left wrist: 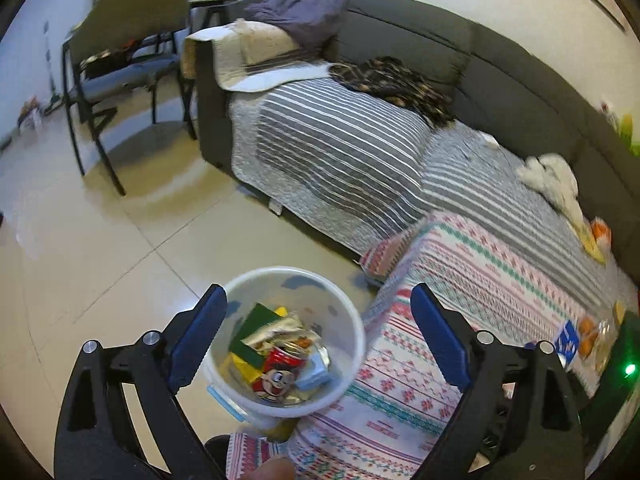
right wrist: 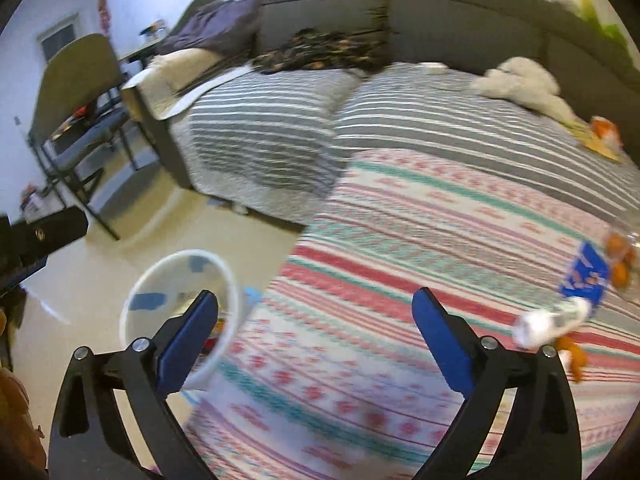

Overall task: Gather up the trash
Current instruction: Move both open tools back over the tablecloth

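Both grippers, left (left wrist: 316, 332) and right (right wrist: 316, 336), were held wide open and empty above the bin (left wrist: 352, 320); the bin could be knocked over if clipped.

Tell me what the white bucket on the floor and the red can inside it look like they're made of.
The bucket looks like thin, glossy, translucent white plastic: floor and cloth shades show faintly through its wall. The red can looks like printed metal, probably aluminium: a shiny silvery rim shows at its top, and its body carries a cartoon print. It may be dented; I can't tell.
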{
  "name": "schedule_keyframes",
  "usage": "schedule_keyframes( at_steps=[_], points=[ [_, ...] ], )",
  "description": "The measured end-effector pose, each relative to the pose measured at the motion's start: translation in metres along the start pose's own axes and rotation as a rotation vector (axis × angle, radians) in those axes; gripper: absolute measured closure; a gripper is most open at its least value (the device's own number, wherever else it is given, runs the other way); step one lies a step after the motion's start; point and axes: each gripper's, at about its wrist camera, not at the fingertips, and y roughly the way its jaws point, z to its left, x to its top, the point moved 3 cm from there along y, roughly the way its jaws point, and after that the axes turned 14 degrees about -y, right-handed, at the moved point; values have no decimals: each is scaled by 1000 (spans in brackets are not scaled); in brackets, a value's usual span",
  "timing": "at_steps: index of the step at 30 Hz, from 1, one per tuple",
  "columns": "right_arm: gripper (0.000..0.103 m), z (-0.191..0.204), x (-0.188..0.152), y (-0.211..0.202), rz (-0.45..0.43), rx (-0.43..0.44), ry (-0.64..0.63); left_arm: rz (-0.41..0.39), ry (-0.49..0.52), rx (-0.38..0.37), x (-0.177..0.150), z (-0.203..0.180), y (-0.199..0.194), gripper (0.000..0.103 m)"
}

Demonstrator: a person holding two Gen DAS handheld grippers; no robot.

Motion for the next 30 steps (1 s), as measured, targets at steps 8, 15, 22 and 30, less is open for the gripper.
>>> schedule_keyframes(
  at_steps=[8, 15, 22, 30],
  points=[
    [8, -72, -32, -27, 26, -125, 29, 38, 126, -29, -40, -54, 9, 12],
    [8, -133, -69, -49, 63, -204, 68, 126, 196, -65, -76, -97, 27, 12],
    [8, -208, -120, -67, 118, -282, 169, 202, 269, -83, -115, -131, 43, 12],
    [8, -289, -156, -90, 126, -241, 427, 304, 436, -141, -176, -186, 68, 12]
  ],
)
